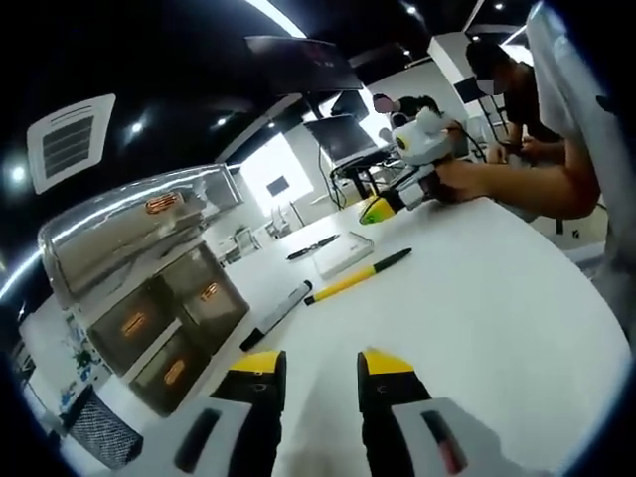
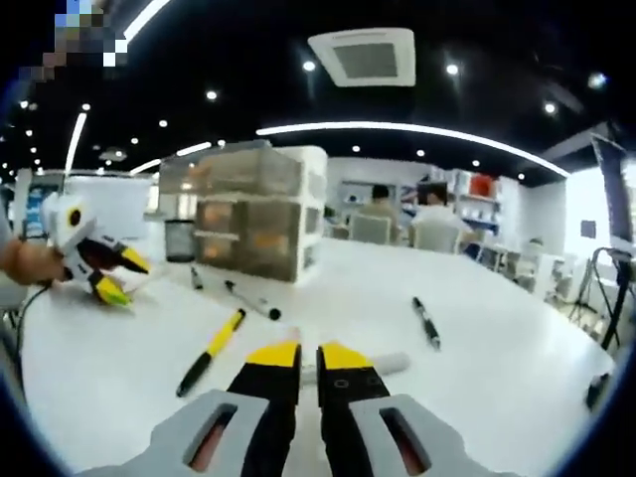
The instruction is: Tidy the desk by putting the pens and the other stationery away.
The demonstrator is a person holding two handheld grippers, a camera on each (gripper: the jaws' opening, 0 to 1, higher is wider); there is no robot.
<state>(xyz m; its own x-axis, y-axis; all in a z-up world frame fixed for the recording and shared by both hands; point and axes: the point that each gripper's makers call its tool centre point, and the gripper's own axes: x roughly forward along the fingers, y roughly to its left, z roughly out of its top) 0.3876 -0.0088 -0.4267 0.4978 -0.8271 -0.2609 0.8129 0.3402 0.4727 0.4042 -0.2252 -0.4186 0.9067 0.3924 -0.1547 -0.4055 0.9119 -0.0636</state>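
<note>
While both rigs hover over the white surface [image 1: 497, 298], I log my left hand-held gripper [image 1: 323, 368] with jaws parted, nothing between the yellow tips, just bare surface showing through the gap. Ahead of it in the left gripper view: a black marker [image 1: 276, 315] lying closest, a yellow-and-black pen [image 1: 358, 276] just beyond it, then a flat white eraser-like block [image 1: 343, 253] and a dark pen [image 1: 312, 246] further out. To the left stands a translucent drawer organizer [image 1: 159, 318], drawers closed as far as I can tell. My right hand-held gripper [image 1: 383, 207] shows at the far edge of that view, a hand [image 1: 467, 179] on it, tips near the surface. In the right gripper view my right hand-held gripper [image 2: 309, 360] has jaws nearly together, a thin gap, and a grey pen-like item [image 2: 383, 365] lies just behind the tips; I cannot tell if it is pinched or only lying there. Same view: yellow-and-black pen [image 2: 211, 353] left of the jaws, black marker [image 2: 250, 300] beyond it near the drawer organizer [image 2: 253, 214], a dark pen [image 2: 426, 323] off right, well apart. Left hand-held gripper [image 2: 111, 273] sits far left, jaws apart. People sit at far desks in the background.
</note>
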